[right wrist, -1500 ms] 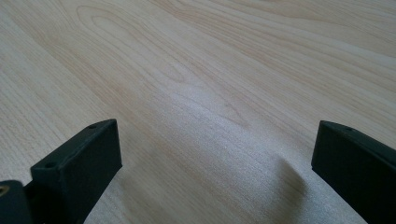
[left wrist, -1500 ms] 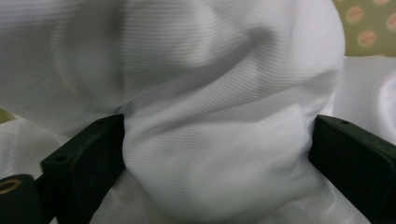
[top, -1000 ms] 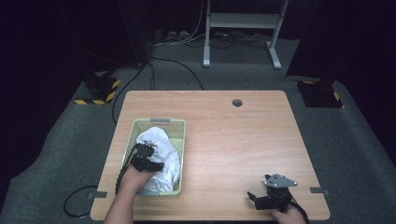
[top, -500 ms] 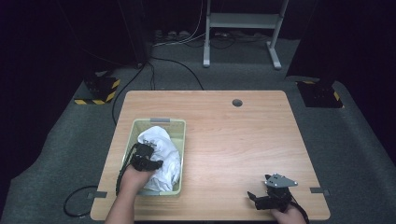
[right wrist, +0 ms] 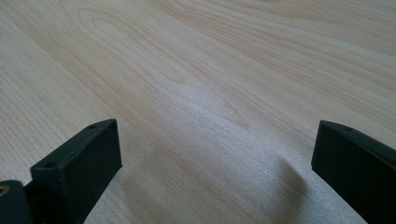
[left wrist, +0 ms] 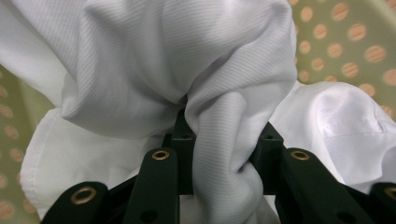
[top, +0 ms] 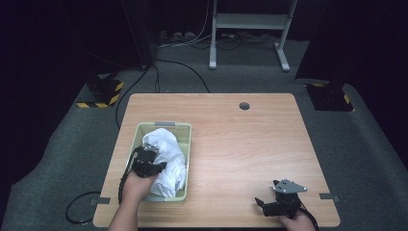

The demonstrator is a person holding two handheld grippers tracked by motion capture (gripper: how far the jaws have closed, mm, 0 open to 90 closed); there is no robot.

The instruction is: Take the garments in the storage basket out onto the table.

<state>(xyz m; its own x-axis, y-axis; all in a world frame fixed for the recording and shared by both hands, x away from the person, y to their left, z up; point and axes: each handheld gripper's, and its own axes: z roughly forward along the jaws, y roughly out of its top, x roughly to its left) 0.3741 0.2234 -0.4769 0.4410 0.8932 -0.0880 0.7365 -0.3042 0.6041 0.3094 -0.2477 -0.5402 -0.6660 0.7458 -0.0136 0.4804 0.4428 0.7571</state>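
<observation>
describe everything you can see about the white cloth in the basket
The white cloth is a thin, finely ribbed woven fabric, crumpled into a loose heap that fills most of the pale green basket at the table's near left. Stitched hems or seams show along its edges. A bunched fold is pinched between the jaws of the left gripper, which reaches into the basket from the person's side. The rest rests on the basket's perforated floor and walls, and its top stands above the rim.
</observation>
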